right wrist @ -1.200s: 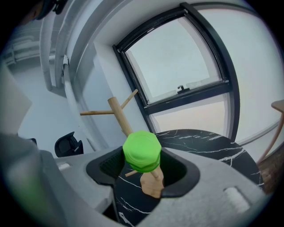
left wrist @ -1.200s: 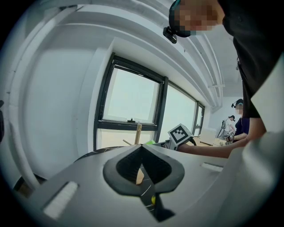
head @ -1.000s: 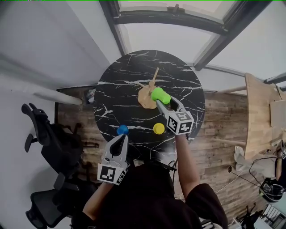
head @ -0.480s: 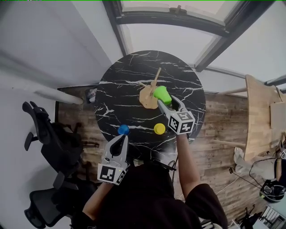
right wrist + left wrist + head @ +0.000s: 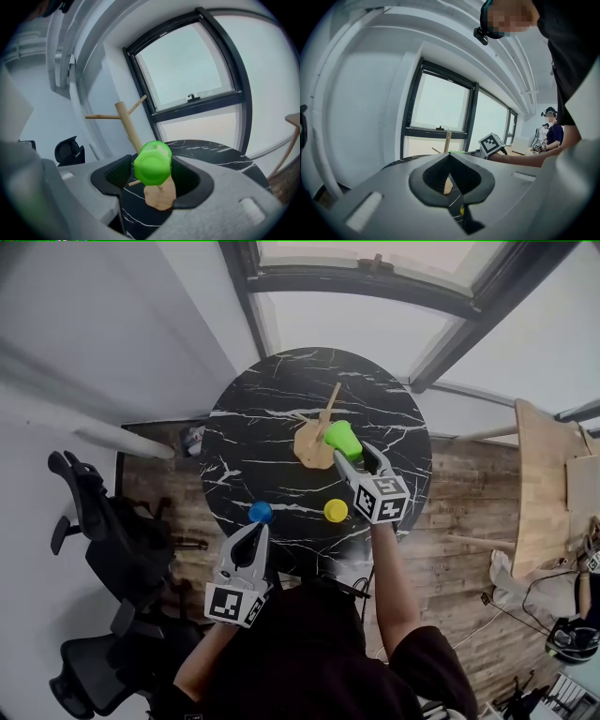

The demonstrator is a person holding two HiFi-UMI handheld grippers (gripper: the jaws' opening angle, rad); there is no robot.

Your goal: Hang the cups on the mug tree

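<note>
We see a round black marble table on a wooden floor. Black office chairs stand at its left, a light wooden table at its right, a window behind.

The left gripper fills the lower frame, its jaws closed tip to tip with nothing between them. Just above the tips rises the post of the mug tree, on the black table. Right of the post shows a thin edge of the green cup, then a marker cube on a forearm. A window stands behind.
</note>
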